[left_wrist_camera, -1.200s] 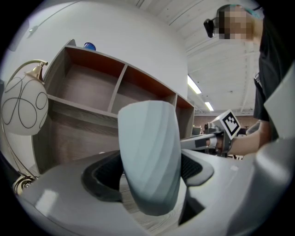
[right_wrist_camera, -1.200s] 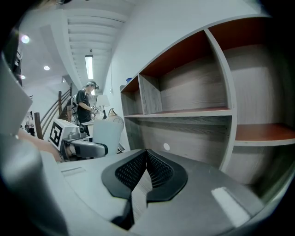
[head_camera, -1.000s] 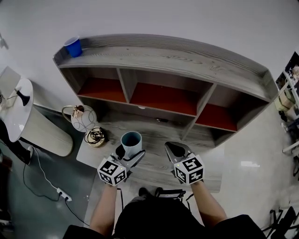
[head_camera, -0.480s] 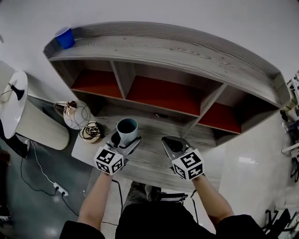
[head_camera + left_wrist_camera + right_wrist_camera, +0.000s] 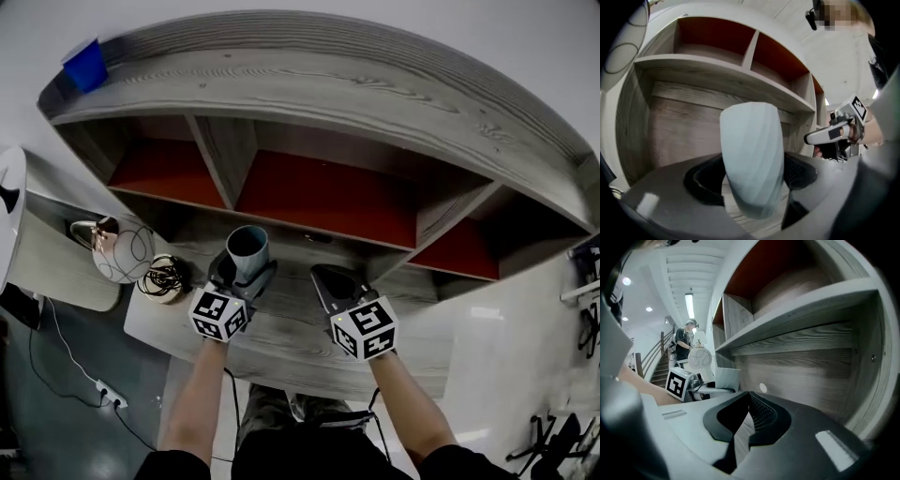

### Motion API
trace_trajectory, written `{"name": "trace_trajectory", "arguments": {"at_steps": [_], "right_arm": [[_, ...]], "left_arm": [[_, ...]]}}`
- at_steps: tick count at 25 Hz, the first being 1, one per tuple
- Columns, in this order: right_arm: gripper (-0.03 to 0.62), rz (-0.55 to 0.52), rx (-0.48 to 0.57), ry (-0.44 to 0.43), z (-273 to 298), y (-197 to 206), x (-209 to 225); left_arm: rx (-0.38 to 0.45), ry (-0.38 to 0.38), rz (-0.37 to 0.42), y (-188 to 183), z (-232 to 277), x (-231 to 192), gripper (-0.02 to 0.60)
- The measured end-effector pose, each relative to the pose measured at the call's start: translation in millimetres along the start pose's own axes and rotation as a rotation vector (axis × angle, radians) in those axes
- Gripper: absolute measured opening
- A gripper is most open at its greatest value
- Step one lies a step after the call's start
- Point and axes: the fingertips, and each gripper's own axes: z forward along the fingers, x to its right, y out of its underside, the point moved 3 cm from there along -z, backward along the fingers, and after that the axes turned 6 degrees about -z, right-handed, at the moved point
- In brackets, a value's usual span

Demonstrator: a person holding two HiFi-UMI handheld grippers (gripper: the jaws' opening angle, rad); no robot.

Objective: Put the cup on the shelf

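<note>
You have the cup (image 5: 247, 249) in your left gripper (image 5: 240, 274). Its fingers (image 5: 703, 183) pinch the pale blue-grey cup low on its wall from either side, and the cup rises out of them with its open mouth up, leaning a little. So the pick-up looks done and the placing does not.

In the left gripper view the grey wood of the shelf unit (image 5: 337, 89) shows past the cup's base, between the fingers. The cup looks carried, not resting on any board. The lower bay opens just ahead of the fingers, and the red-backed middle compartment (image 5: 328, 199) lies ahead and higher.

Your right gripper (image 5: 334, 287) sits just beside the left one. Its fingers are pressed together with nothing between them, and they point at the same lower bay.

What seems left: bring the cup forward onto a board, set it down upright, then let the left fingers part. The blue cup (image 5: 85, 66) far off on the top board, up and to the left of your fingers, is a separate one — it stands there untouched.
</note>
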Motion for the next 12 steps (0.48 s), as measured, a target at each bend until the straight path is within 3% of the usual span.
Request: {"name": "trace_trajectory", "arguments": {"at_steps": [5,12], "right_arm": [[0.014,0.021,-0.005,0.021,20.2,13.9,12.9],[0.014,0.006,-0.025,0.027,32.8,37.1,19.5]], "left_arm": [[0.009,-0.014,-0.025,21.2,23.5,-14.8,0.356],[-0.002,-0.028,0.005,47.9,52.7,-34.7,0.356]]}}
